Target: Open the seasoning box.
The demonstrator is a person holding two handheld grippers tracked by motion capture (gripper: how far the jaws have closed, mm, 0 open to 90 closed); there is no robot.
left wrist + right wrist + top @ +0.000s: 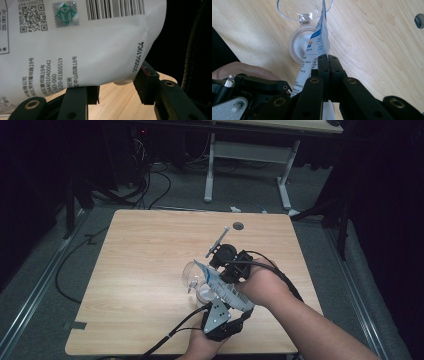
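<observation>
- I am looking down on a light wooden table (145, 270) with a plain, pale grain, standing on grey carpet in a dim room.
- Beyond its far edge, a second desk on white legs (286, 185) is sitting, with dark cables (150, 185) trailing over the floor to its left.
- Black curtains are closing in both sides, and a metal floor rail (35, 295) is running along the left.
- A small dark round cap (238, 226) is lying near the far edge of the table, with a thin grey stick (218, 241) just beside it.
- My right gripper (328, 58) is clenching the thin edge of a white printed pouch (100, 47), jaws fully pressed together on it.
- My left gripper (116, 92) is reaching under the pouch's lower end; its jaws are standing apart with the pouch's bottom edge at them, and I cannot tell whether the pads are pressing on it.
- The pouch is hanging tilted over the middle of the table, its top leaning into a clear plastic cup (305, 10) lying beside a white round lid (299, 46).
</observation>
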